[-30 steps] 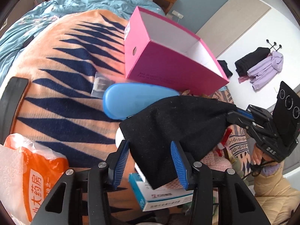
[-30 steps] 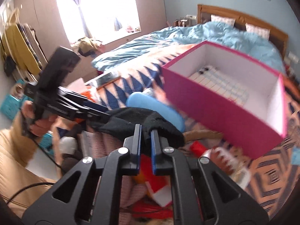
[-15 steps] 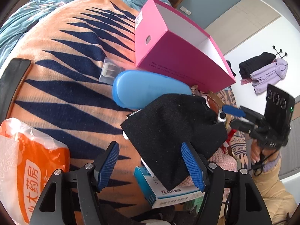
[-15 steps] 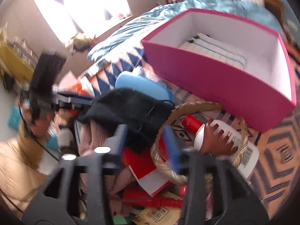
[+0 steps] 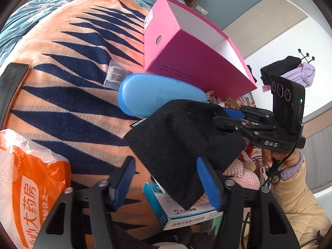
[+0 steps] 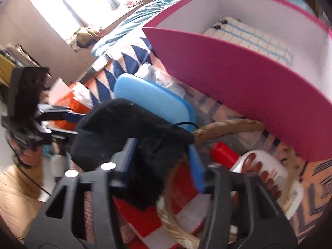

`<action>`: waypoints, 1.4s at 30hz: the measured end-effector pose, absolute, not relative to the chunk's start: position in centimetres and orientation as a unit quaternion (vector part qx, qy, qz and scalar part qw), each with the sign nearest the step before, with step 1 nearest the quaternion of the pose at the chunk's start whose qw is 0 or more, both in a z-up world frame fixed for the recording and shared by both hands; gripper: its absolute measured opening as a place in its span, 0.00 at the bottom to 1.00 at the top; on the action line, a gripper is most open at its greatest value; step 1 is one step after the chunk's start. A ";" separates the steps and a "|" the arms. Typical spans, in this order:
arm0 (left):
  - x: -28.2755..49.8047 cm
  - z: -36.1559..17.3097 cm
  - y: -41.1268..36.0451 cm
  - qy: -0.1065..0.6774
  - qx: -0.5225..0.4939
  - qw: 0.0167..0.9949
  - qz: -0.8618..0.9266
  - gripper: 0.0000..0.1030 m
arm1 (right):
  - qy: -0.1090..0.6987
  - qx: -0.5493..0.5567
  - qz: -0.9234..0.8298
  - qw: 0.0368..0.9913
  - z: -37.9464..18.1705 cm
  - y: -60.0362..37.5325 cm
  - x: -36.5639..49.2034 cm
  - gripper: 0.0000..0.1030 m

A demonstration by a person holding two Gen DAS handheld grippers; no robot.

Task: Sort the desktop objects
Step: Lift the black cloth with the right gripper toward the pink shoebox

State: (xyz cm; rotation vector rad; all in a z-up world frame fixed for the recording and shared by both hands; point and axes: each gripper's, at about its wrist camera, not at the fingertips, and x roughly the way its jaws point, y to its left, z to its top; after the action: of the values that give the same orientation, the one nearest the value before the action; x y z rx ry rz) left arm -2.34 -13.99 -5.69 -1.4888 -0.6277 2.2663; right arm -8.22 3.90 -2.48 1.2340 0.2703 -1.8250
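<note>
Beyond our right gripper (image 6: 164,164)'s closing jaws, which straddle a black knitted cloth (image 6: 124,130), the pink cardboard box (image 6: 249,87) holds a striped folded cloth (image 6: 253,39); our left gripper (image 5: 166,180) gapes.

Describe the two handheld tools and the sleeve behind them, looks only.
Both tools are black skeletal frames with silver screw heads and two blue ribbed pads. The right tool carries a black upright block with three round lenses, a small green light and white lettering on its body; a thin black cable hangs from it. The hand holding it comes out of a tan padded sleeve with a lilac knit cuff.
</note>
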 end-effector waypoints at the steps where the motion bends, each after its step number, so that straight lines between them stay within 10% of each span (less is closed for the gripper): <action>1: -2.3 -5.6 -13.9 -0.220 -0.525 0.179 0.803 0.50 | 0.116 0.492 -0.741 0.442 -2.4 4.0 -8.1 0.30; 4: -2.3 -5.1 -13.5 -0.207 -0.519 0.177 0.810 0.31 | 0.126 0.467 -0.750 0.451 -1.6 4.3 -7.4 0.06; 25: -2.7 0.2 -11.7 -0.117 -0.438 0.148 0.879 0.15 | 0.123 0.360 -0.800 0.463 3.9 5.6 -5.0 0.04; 30: -3.2 -1.5 -12.3 -0.117 -0.465 0.127 0.868 0.15 | 0.107 0.426 -0.781 0.445 0.9 5.8 -7.5 0.50; 38: -3.1 -3.7 -13.1 -0.129 -0.494 0.116 0.852 0.17 | 0.139 0.477 -0.737 0.458 -2.1 3.1 -8.7 0.52; 40: -3.1 -3.8 -13.1 -0.128 -0.495 0.116 0.851 0.17 | 0.151 0.473 -0.741 0.453 -2.2 3.0 -8.4 0.43; 42: -3.1 -3.8 -13.1 -0.129 -0.495 0.118 0.851 0.17 | 0.164 0.464 -0.741 0.457 -2.1 3.1 -7.9 0.10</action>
State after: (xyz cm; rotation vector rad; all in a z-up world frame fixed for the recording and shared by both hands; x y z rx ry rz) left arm -3.14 -13.09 -3.80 -1.4473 -0.3759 2.4902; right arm -7.86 3.09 -2.08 1.1428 0.4050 -1.8264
